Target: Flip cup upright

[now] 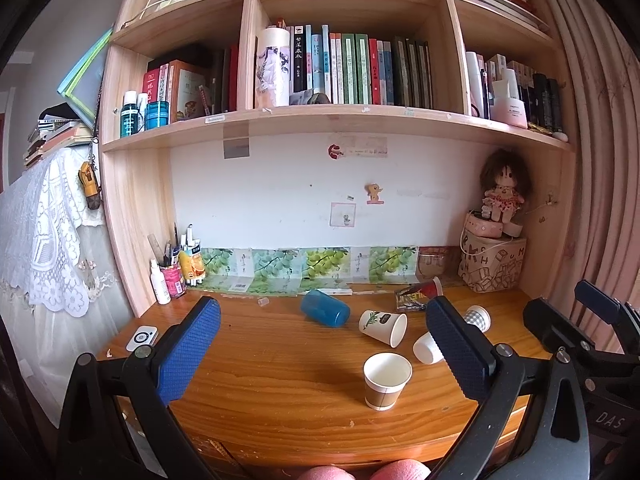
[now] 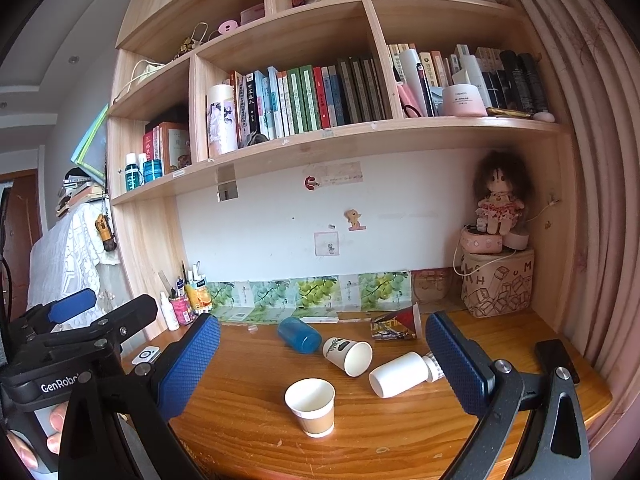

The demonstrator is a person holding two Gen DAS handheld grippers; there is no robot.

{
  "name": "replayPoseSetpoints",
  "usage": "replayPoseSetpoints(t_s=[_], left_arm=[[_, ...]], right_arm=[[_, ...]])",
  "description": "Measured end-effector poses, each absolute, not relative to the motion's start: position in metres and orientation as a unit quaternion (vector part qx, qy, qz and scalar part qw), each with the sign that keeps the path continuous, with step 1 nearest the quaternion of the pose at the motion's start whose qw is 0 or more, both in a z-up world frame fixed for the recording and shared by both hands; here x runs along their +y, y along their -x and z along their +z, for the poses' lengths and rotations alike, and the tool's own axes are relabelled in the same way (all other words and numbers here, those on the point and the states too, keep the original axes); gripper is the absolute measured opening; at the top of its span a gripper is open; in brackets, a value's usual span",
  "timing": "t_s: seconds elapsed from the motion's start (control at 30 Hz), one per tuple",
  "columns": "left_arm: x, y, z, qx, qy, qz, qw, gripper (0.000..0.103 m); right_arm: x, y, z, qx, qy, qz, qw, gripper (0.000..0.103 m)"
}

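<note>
The right gripper (image 2: 322, 364) hangs over the near edge of the wooden desk (image 2: 248, 436) with its blue-padded fingers (image 2: 188, 364) spread wide and nothing between them. The left gripper (image 1: 322, 344) is posed the same way just beside it, fingers wide apart and empty; its black frame shows at nine o'clock in the right wrist view.

Closest ahead of the right gripper, at about twelve o'clock and slightly low between the pads, stands a small brown-banded paper cup (image 2: 311, 406), already upright with its mouth up. Beyond it, four cups lie on their sides. At one o'clock is a plain white paper cup (image 2: 398, 378), its long axis running from lower left to upper right, mouth toward the gripper's left; its base end touches or overlaps a checked paper cup (image 1: 478, 317) that the right finger partly hides. At twelve o'clock, farther back, lies a white paper cup with a green leaf print (image 2: 347, 354), mouth turned toward the camera and to the right. Just beside it at eleven o'clock lies a blue translucent plastic cup (image 2: 299, 334), and a red-printed paper cup (image 2: 396, 322) rests at the back, well apart from the fingers.

The plain white cup seems the nearest tipped one, and the right gripper looks nearer to it than the left. A grasp would probably need the fingers closing across its side, square to that slanted axis.
</note>
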State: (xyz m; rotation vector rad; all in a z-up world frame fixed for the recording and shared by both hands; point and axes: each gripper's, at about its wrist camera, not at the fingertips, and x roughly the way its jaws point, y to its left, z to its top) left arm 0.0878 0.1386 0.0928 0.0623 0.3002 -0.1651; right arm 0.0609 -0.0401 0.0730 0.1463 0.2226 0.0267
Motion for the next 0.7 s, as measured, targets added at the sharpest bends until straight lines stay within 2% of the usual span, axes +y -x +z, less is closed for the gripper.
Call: replayPoseSetpoints(t_s=[0.7], left_arm=[[0.1349,-0.0848,0.0950,0.149,-0.030,-0.091,0.984,0.103]], right_arm=[[-0.0368,-0.0630,0.0722,0.117,-0.072,0.019,0.990,0.103]])
